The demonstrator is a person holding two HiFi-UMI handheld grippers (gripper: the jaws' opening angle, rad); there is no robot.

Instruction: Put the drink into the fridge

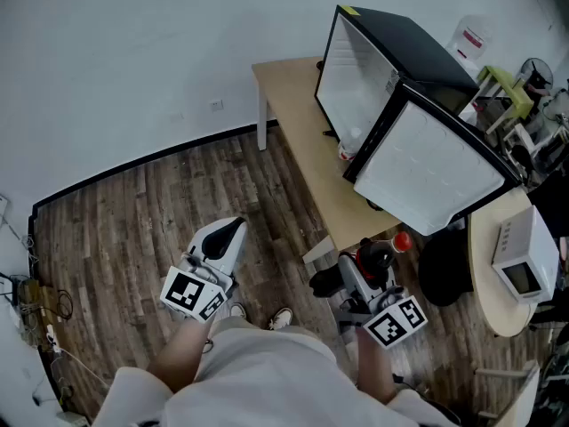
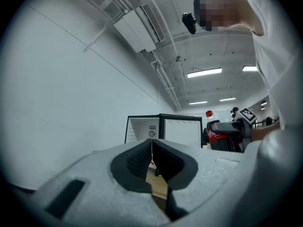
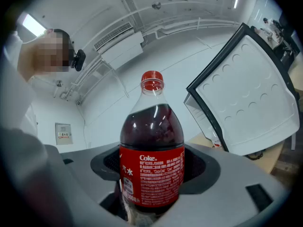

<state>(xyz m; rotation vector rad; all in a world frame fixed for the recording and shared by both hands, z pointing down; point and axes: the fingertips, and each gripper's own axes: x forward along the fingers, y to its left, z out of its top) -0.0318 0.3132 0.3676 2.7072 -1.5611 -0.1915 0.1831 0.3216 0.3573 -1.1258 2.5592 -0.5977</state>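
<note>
Head view, fridge door [image 1: 436,172] open, bottle [image 1: 382,254] near table [image 1: 286,96] edge

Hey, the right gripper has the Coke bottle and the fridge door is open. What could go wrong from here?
1. The right gripper holds the Coke bottle around its label, with the neck standing well above it. A quick swing could tilt the bottle or let it slip.
2. The open fridge door swings out toward the person, close to the bottle, so the bottle may knock the door on its way into the fridge.
</note>
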